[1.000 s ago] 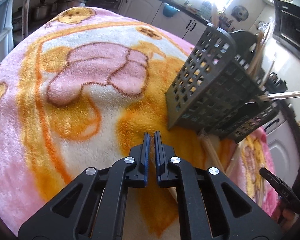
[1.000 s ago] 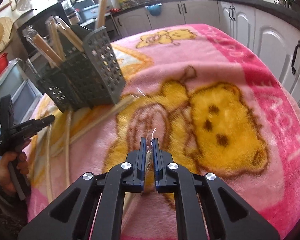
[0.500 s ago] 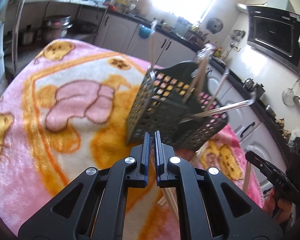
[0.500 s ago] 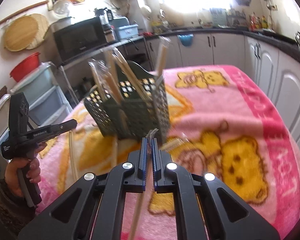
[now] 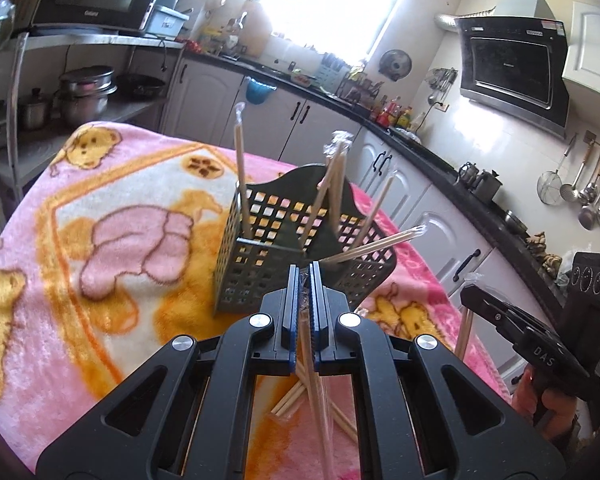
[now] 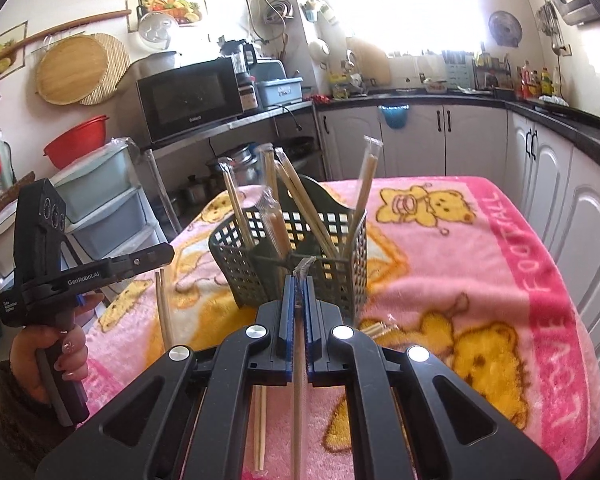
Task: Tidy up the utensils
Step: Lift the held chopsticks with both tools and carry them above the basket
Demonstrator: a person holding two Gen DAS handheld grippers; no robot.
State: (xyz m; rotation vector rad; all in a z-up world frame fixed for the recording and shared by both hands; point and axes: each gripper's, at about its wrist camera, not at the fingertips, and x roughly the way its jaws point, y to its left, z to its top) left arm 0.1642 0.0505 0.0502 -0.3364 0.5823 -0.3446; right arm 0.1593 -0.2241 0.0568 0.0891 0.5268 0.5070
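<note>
Black left gripper (image 5: 304, 280): jaws are pinched together on 1 plastic-wrapped chopstick pair (image 5: 316, 392), which hangs down from the pads over the blanket.
Black right gripper (image 6: 298, 286): jaws are likewise clamped on 1 wrapped chopstick pair (image 6: 298, 392); the crinkled wrapper end sticks up just past the fingertips, the long part hangs below.
Loose chopsticks, left view (image 5: 290, 400): a few are seen lying crossed on the blanket under the left gripper.
Loose chopsticks, right view (image 6: 259, 428): 1 pair is seen lying on the blanket beneath the right gripper (more pale ends show near the basket foot).
Blanket (image 5: 112, 248): pink and orange fleece with bear prints is spread over the table.
Basket (image 5: 260, 264): a dark perforated utensil holder stands upright on the blanket, just beyond both grippers.
Basket contents (image 6: 240, 208): several wrapped chopstick pairs are stood inside, leaning outward at different angles.
Hand (image 6: 48, 354): the left gripper's handle is gripped by a person's hand at the left edge of the right view.
Background: a microwave (image 6: 190, 100) is set on a shelf; white cabinets (image 5: 384, 172) line the wall.
</note>
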